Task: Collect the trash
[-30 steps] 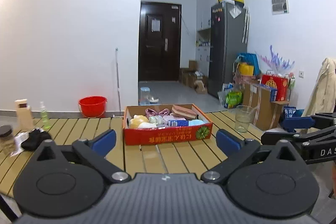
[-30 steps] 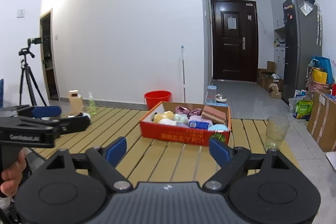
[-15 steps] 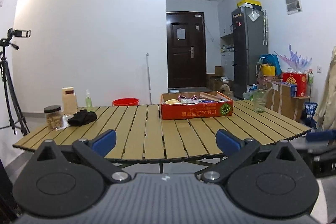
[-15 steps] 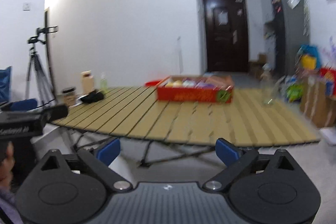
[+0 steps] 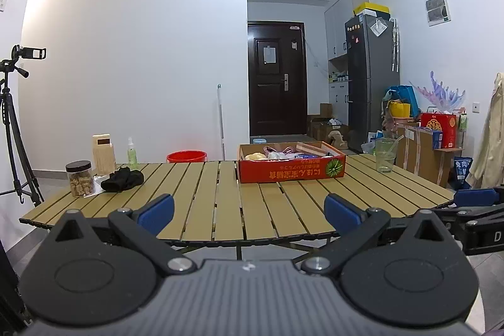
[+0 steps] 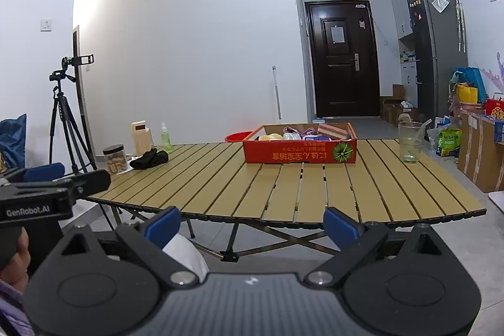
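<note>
Both grippers stand wide and empty: our left gripper and our right gripper hang just short of the near edge of the table, nothing between the blue pads. Our right jaws have just been opening a little more, still with nothing in them. A second ago we were up over the table, close to the box; now we have pulled back and sunk, so the whole slatted top lies ahead of us. We judge that this is either a pause before a fresh reach or the close of the job, since the trash we can see sits inside the box, at the far side of the table.

Left of the box lie a black cloth, a jar, a cream carton and a spray bottle. Right of the box stands a glass. Behind the box, on the floor, a red basin peeks over the table edge. Nothing lies between us and the box but bare slats.
</note>
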Demonstrator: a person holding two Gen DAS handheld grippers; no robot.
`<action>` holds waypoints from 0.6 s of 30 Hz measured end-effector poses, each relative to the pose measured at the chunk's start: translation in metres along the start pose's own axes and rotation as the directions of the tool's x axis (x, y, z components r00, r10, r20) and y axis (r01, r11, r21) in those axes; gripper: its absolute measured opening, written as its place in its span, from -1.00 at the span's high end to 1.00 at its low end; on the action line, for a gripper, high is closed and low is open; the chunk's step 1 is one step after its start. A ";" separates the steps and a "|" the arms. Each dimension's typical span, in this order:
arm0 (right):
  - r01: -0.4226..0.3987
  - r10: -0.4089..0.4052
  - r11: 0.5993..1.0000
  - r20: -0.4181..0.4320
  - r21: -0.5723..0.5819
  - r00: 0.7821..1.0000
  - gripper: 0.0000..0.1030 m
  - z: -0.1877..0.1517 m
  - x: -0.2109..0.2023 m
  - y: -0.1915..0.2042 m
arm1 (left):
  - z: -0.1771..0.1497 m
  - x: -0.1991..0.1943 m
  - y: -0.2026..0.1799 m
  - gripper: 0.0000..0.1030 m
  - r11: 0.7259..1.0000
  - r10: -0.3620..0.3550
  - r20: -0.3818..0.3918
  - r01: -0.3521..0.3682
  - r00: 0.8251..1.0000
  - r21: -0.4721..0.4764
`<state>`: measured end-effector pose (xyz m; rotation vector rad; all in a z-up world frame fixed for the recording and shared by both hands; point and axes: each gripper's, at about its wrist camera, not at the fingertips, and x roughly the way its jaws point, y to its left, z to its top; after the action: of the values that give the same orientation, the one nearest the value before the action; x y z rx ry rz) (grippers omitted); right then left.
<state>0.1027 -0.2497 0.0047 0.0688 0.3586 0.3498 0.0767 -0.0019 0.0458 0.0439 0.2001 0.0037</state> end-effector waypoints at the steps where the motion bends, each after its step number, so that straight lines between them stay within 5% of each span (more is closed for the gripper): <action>1: 0.004 -0.004 1.000 0.001 -0.003 1.000 -0.89 0.000 0.000 0.000 | 0.000 0.000 0.000 -1.00 1.000 0.000 0.000 0.000 1.000 0.000; 18: 0.003 -0.003 1.000 0.010 0.000 1.000 -0.90 -0.001 0.001 0.002 | -0.002 0.001 0.003 -1.00 1.000 -0.001 0.007 0.001 1.000 0.002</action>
<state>0.1023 -0.2476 0.0038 0.0701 0.3483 0.3468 0.0772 0.0017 0.0438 0.0457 0.1930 0.0022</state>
